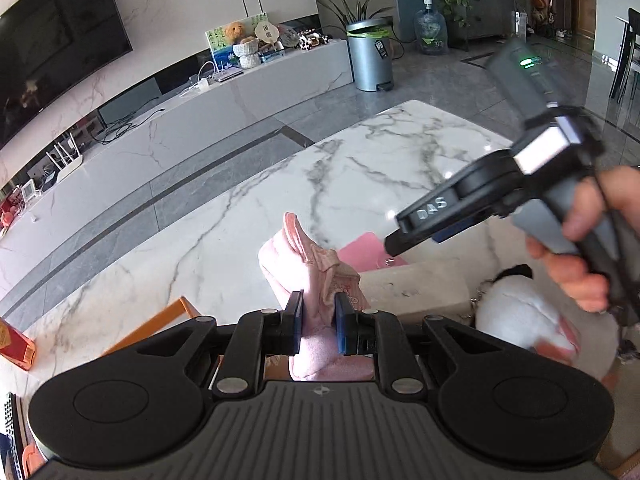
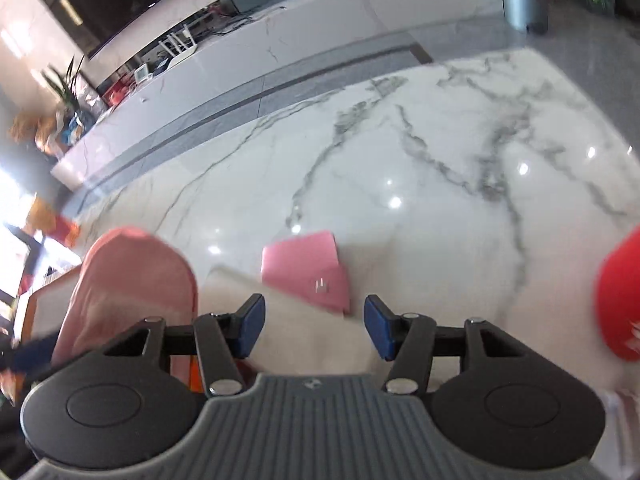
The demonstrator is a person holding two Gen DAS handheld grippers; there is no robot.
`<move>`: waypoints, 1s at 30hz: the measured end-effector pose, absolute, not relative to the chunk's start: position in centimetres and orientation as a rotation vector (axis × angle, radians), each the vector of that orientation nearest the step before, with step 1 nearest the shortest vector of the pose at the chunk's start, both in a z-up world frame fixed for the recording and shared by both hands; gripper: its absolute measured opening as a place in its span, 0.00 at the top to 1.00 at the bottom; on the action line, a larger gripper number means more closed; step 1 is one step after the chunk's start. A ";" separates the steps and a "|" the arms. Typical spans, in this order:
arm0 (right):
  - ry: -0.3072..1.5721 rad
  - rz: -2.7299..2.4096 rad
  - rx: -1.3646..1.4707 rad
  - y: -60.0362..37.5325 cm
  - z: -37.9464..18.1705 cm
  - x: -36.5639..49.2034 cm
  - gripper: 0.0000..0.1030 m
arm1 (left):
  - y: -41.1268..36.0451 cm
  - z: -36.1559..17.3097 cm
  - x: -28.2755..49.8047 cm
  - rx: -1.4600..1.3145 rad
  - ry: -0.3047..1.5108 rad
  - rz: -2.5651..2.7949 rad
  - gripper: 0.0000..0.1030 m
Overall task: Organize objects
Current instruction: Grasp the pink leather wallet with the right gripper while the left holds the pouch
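left gripper (image 1: 318,320): clamped on pink sock (image 1: 310,276), sock upright between its pads | right gripper (image 2: 314,326): jaws apart, nothing held | pink wallet (image 2: 308,272): just ahead of right fingertips, on marble table (image 2: 440,160)

table (image 1: 248,216) – glossy white marble, grey veins, glints | pink cloth (image 1: 316,280) – soft, fleecy, matt | pink wallet (image 2: 308,272) smooth, slight sheen, metal clasp | left gripper (image 1: 319,312) matt black plastic, blue rubbery pads | bin (image 1: 370,60) brushed metal
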State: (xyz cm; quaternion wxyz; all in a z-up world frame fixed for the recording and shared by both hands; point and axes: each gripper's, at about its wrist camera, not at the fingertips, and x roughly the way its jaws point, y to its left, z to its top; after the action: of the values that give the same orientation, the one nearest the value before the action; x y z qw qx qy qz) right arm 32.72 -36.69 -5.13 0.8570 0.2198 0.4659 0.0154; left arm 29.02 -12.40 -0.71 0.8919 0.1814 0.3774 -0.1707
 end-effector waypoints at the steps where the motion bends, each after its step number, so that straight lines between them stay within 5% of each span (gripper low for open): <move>1: 0.995 0.032 0.478 -36.9 -5.8 33.7 0.43 | -12.3 -0.8 29.4 0.372 0.787 -0.353 0.81; 10: 1.058 0.055 0.563 -36.9 -9.8 36.0 0.44 | -11.5 -1.6 30.5 0.350 0.811 -0.354 0.81; 13: 1.063 0.040 0.540 -36.5 -9.8 36.0 0.65 | -11.4 -1.7 30.6 0.343 0.816 -0.347 0.81; 30: 0.851 -0.077 0.197 -33.1 -1.6 32.5 0.67 | -9.8 1.1 28.2 0.268 0.768 -0.328 0.81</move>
State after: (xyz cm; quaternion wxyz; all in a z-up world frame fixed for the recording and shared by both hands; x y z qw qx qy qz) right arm 32.49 -33.10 -1.55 0.9055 0.0952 0.4119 -0.0374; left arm 28.24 -9.78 1.14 0.9054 0.1299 0.3717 -0.1586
